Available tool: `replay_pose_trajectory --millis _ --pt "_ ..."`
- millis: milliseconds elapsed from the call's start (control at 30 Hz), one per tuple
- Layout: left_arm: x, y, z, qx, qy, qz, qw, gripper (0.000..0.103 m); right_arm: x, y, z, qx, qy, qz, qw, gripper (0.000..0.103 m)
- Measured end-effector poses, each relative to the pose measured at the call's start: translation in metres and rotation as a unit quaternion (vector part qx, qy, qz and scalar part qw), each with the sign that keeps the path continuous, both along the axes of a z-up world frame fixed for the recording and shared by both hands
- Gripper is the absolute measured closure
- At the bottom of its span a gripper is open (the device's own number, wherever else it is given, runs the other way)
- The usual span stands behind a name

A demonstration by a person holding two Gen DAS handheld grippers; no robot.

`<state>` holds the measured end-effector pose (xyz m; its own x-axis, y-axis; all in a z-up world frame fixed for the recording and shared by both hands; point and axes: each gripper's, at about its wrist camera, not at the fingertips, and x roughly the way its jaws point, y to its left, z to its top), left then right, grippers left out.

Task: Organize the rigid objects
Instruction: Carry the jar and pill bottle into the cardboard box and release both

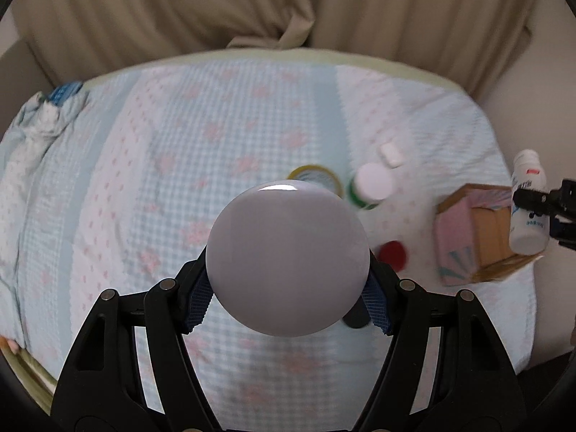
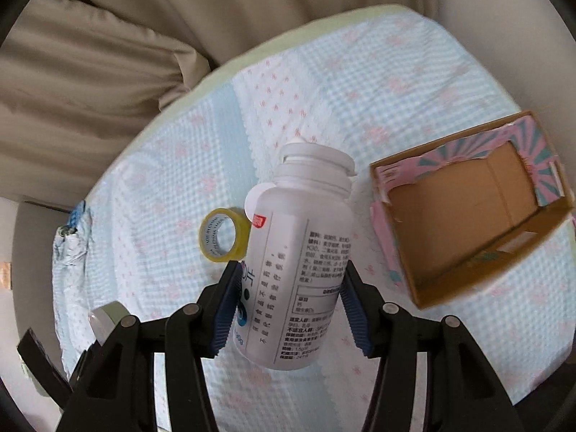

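Note:
My left gripper [image 1: 288, 288] is shut on a round pale grey lid-like object [image 1: 288, 257], held above the quilt. My right gripper [image 2: 289, 302] is shut on a white pill bottle [image 2: 298, 244] with black print, held above the quilt just left of the open pink cardboard box [image 2: 468, 223]. In the left wrist view the same bottle [image 1: 529, 205] and the right gripper [image 1: 547, 212] hang over the box [image 1: 482, 234] at the far right. The box looks empty inside.
On the blue and pink quilt [image 1: 162, 180] lie a yellow tape roll [image 2: 223, 239], a green bottle with a white cap [image 1: 370, 187], a small white block [image 1: 390, 154], a red cap [image 1: 394, 253] and a dark object [image 1: 354, 316]. Beige curtains [image 1: 252, 7] hang behind.

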<state>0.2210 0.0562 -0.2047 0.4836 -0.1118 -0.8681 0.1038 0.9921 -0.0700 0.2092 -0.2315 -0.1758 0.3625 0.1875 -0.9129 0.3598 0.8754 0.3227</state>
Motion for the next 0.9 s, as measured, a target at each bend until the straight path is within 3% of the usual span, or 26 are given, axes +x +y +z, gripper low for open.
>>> replay_pose_trajectory --millis 200,400,633,900 --pt "-0.023 -0.054 0.036 -0.014 -0.020 -0.016 0.9996 0.035 -0.035 -0.043 0.028 0.011 -0.019 -0.018 1.000 0.054" --pt "-0.036 -0.135 0.052 -0.029 -0.019 -0.035 0.9988 0.035 -0.065 -0.105 0.039 0.011 -0.028 -0.023 0.999 0.054" --pt "-0.034 -0.239 0.039 -0.037 0.003 -0.077 0.9964 0.035 -0.086 -0.196 0.024 0.014 -0.011 -0.045 0.999 0.054" --pt "-0.008 -0.338 -0.003 -0.021 0.055 -0.112 0.9920 0.035 -0.077 -0.272 -0.016 0.006 0.026 -0.035 0.999 0.054"
